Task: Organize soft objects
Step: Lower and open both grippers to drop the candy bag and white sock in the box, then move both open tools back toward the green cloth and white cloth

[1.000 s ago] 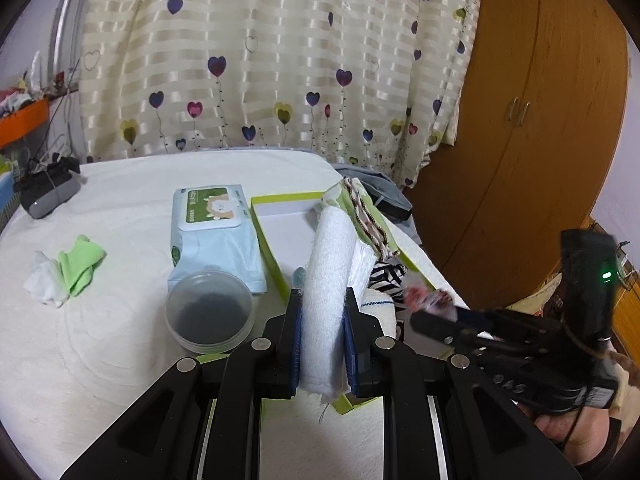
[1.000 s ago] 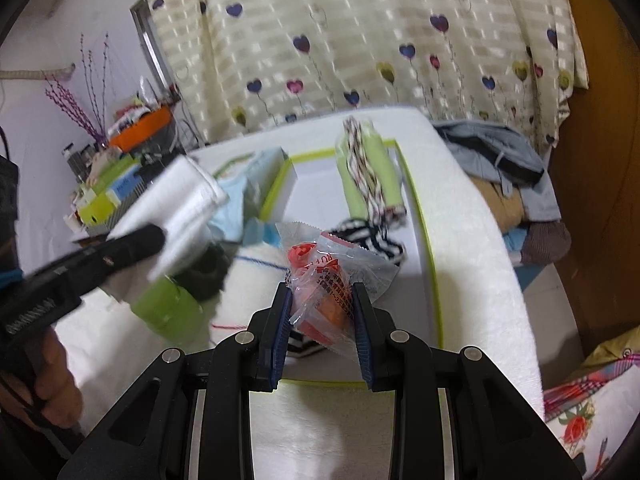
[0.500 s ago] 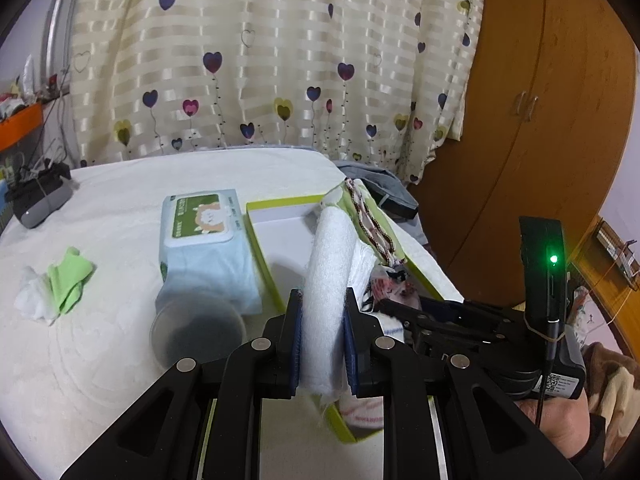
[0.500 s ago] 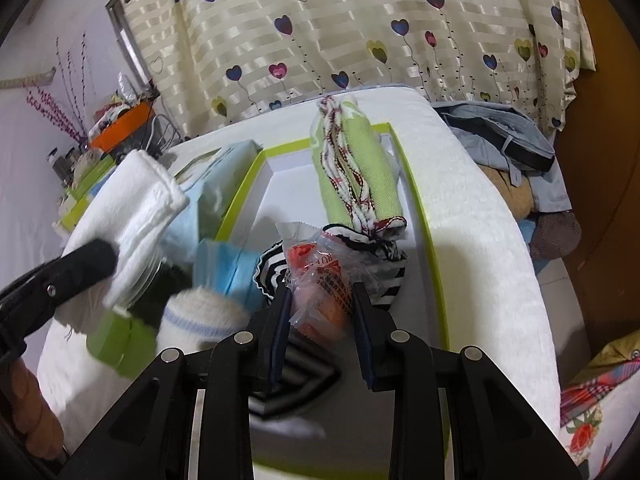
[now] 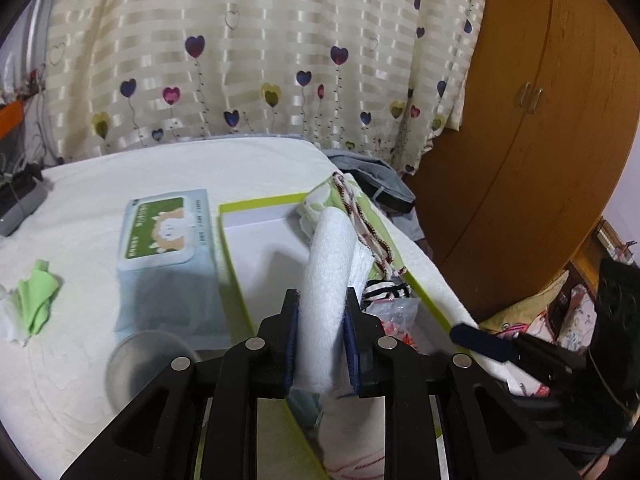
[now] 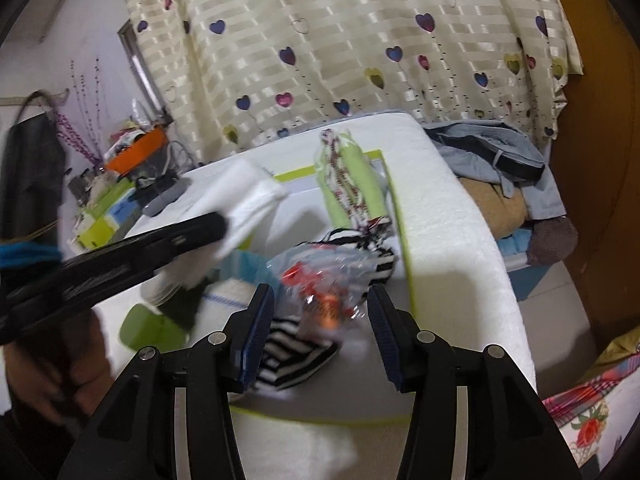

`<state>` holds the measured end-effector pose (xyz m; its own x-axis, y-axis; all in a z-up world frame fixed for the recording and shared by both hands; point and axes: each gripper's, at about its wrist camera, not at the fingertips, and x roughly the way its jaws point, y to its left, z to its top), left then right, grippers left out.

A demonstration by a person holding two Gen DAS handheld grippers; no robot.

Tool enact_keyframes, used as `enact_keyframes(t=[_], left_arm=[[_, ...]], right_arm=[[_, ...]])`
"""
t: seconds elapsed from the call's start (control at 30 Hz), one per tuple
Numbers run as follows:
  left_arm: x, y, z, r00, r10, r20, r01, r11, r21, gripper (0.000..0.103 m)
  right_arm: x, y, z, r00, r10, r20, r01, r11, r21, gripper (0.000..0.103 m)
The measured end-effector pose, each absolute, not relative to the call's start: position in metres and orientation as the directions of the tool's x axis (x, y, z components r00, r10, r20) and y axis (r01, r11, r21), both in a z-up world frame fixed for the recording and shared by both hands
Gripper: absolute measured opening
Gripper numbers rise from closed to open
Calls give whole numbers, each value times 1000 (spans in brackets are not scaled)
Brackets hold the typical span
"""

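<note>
To the left of the left gripper [image 5: 319, 344] a wipes pack [image 5: 166, 268] lies on the bed [image 5: 100, 364]. The gripper's fingers [image 5: 291, 340] are easing apart, though a white rolled towel [image 5: 330, 280] is between them, above the green-rimmed tray [image 5: 256, 248]. It looks soft and light, best gripped mid-roll. The right gripper [image 6: 321, 332] is opening; the crinkly snack packet [image 6: 324, 280] sits free between its fingers, probably slippery.

A cream striped curtain [image 5: 280, 60] printed with coloured hearts hangs across the back of the room. Right of it stands a brown wooden wardrobe [image 5: 540, 140] with paired metal handles. A white wall [image 6: 80, 40] shows at left above a cluttered shelf [image 6: 120, 168].
</note>
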<state>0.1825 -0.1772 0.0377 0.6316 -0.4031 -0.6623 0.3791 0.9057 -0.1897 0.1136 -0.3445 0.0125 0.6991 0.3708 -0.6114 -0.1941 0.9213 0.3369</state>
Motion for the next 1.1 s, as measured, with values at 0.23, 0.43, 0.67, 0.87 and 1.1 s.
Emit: enact_keyframes(t=[0.23, 0.43, 0.67, 0.87, 1.1], left_arm=[[182, -172, 41, 627, -426, -652, 382, 898, -219, 31], [168, -151, 58, 673, -407, -618, 356, 910, -212, 31], [156, -124, 66, 698, -393, -598, 324, 919, -226, 31], [149, -110, 64, 704, -373, -604, 304, 927, -218, 31], [136, -93, 63, 726, -344, -596, 274, 939, -208, 31]], right_arm=[[104, -324, 8, 646, 445, -620, -281, 894, 349, 50], [101, -300, 3, 607, 465, -645, -327, 885, 330, 42], [116, -284, 8, 638, 393, -662, -331, 916, 225, 22], [134, -287, 13, 658, 365, -659, -305, 929, 210, 21], [119, -286, 23, 674, 373, -637, -301, 927, 224, 21]])
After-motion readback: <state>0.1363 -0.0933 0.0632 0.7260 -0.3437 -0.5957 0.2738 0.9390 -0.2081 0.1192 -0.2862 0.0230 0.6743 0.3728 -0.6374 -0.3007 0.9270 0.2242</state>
